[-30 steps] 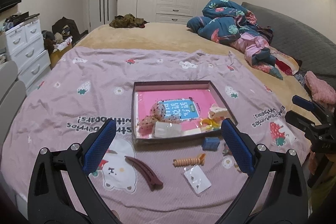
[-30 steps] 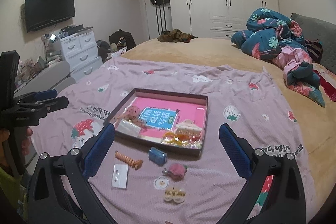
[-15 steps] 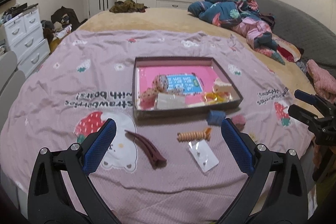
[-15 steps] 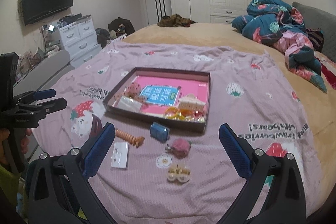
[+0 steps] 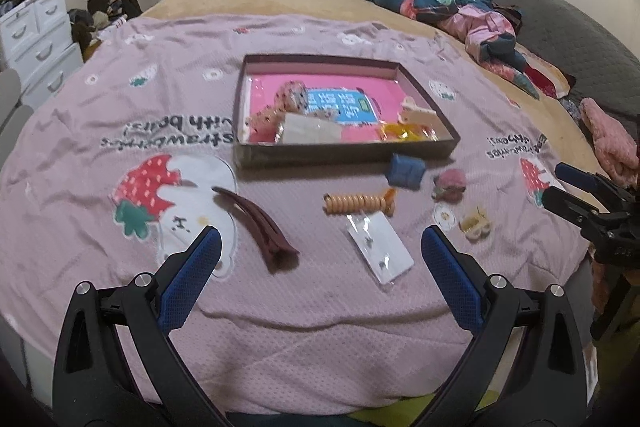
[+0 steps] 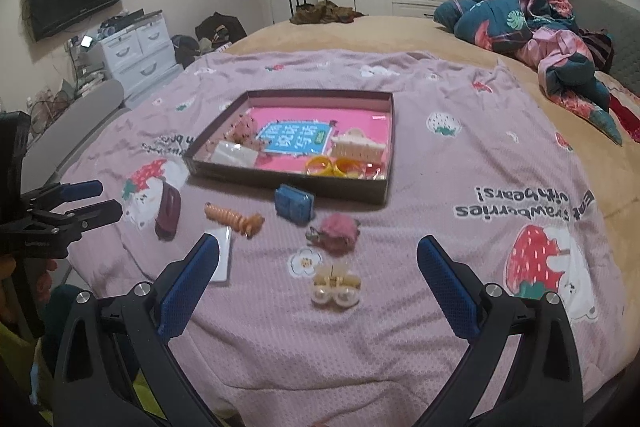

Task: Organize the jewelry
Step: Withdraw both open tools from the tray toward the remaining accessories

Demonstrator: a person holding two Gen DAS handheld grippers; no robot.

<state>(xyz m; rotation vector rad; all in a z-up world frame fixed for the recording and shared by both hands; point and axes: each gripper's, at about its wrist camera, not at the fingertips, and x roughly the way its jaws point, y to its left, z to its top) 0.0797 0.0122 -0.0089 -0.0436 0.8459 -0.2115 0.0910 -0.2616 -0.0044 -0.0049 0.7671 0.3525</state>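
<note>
Both tongs spread wide, nothing between the pads: left gripper [image 5: 320, 251] hangs over the near edge of the purple blanket [image 5: 280, 327], right gripper [image 6: 318, 259] likewise, further toward the blanket's right side. Shallow dark box [image 5: 424, 151] w/ pink lining sits mid-blanket; inside it a blue card [image 5: 346, 105], a spotted pink scrunchie [image 5: 290, 95], a clear packet [image 5: 310, 133] by the front wall, a cream claw clip [image 6: 358, 147] & yellow rings [image 6: 334, 166] in the front right corner. Loose pieces lie on the blanket betw. the box's front wall & the near edge: maroon hair clip [image 5: 258, 225] furthest left, orange spiral hair tie [image 5: 358, 203] right of it, white earring card [image 5: 380, 245] just below the tie, blue pouch [image 5: 406, 171] close to the box wall, pink fuzzy clip [image 6: 336, 233] right of the pouch, pearl clip [image 6: 335, 287] nearest the edge, lying roughly betw. the right gripper's fingers in the right wrist view. None of the loose pieces is touched by either tool. Bunched blue-pink quilt [image 6: 532, 23] lies at the bed's far right.
</note>
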